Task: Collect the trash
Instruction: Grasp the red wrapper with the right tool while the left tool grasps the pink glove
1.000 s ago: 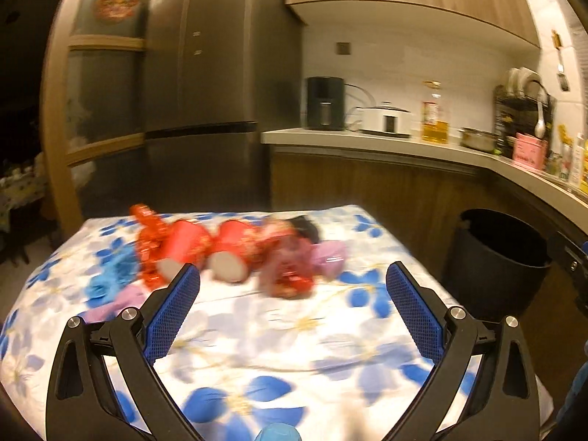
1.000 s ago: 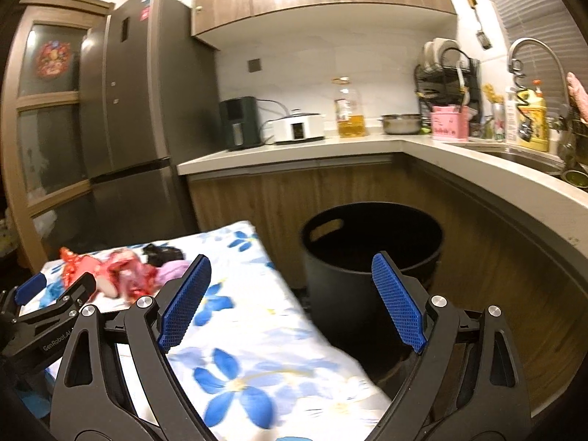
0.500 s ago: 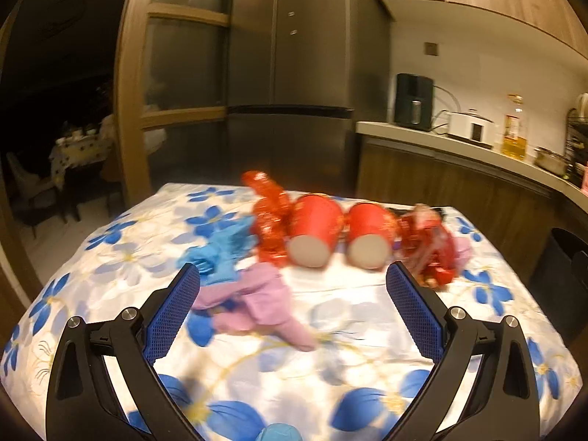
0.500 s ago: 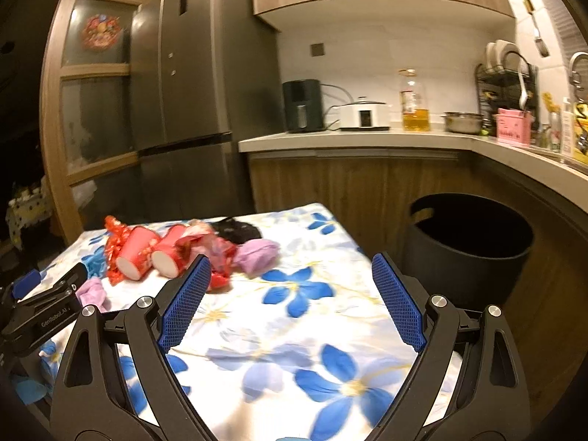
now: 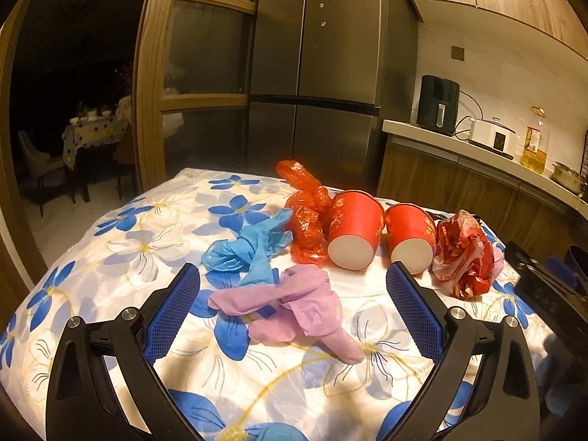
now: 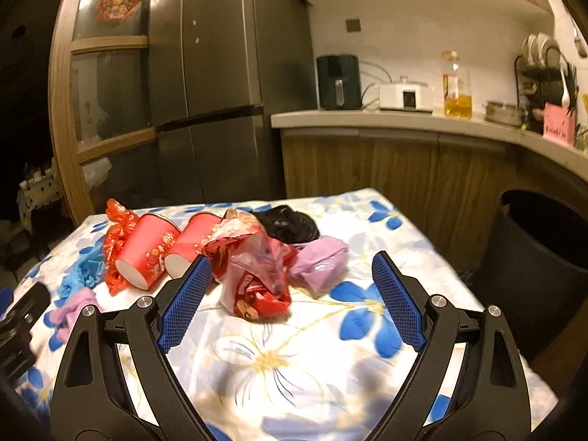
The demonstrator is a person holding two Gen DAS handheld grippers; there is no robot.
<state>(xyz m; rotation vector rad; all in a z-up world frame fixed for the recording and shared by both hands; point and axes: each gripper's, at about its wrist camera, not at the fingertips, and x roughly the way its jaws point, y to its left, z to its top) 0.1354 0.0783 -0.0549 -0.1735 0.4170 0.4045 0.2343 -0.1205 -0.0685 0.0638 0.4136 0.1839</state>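
left hand-held gripper [image 5: 292, 296] swung from bin to pink glove [image 5: 294, 303], jaws apart | right hand-held gripper [image 6: 290, 296] now faces red wrapper [image 6: 253, 275], apart | pickup next

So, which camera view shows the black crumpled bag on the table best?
The right wrist view. There the black crumpled bag lies in the open behind the red wrapper and beside the purple lump. In the left wrist view only a thin dark sliver shows behind the red cup.
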